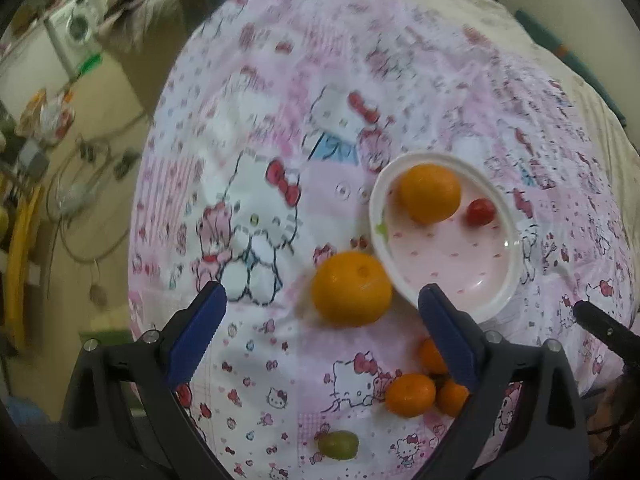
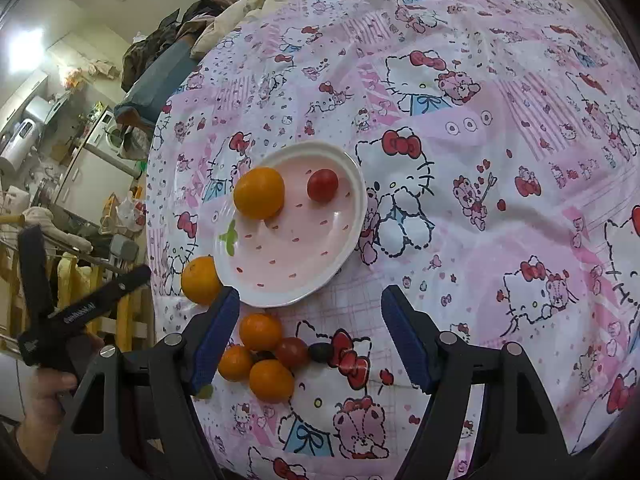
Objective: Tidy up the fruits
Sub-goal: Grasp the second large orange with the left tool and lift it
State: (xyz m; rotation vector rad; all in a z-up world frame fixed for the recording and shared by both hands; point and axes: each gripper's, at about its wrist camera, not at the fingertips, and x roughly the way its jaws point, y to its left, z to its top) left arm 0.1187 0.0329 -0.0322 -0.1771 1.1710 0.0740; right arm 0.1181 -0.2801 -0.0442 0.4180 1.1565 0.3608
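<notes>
An orange (image 2: 259, 192) and a red cherry tomato (image 2: 322, 185) sit apart on the pink plate (image 2: 296, 276), the orange toward its ten o'clock edge and the tomato at about one o'clock. A second orange (image 2: 199, 280) lies on the sheet, touching the plate's rim at eight o'clock. Below the plate, at its six o'clock, a small heap of fruit is bunched together: three small oranges (image 2: 260, 331), a darker red tomato (image 2: 292, 352) and a dark grape (image 2: 320, 352), all close against one another. A green grape (image 1: 338, 445) lies alone on the sheet, nearer to me than the heap.

My right tongs (image 2: 310, 334) hang above the heap with the blue pads (image 2: 404, 340) wide apart and nothing between them pressed or held; the left pad stands just beside the heap.

My left tongs (image 1: 320, 332) are likewise wide open and empty, with the loose orange lying between and just beyond their tips in the left wrist view; that picture is blurred.

In the right wrist view my left hand (image 2: 44, 396) shows at eight o'clock, wrapped round the other tool's black handle.

Everything rests on a bed (image 2: 500, 208) covered in a pink-and-white cartoon-cat sheet. A cluttered room with a washing machine (image 1: 76, 26) lies beyond, at ten o'clock.
</notes>
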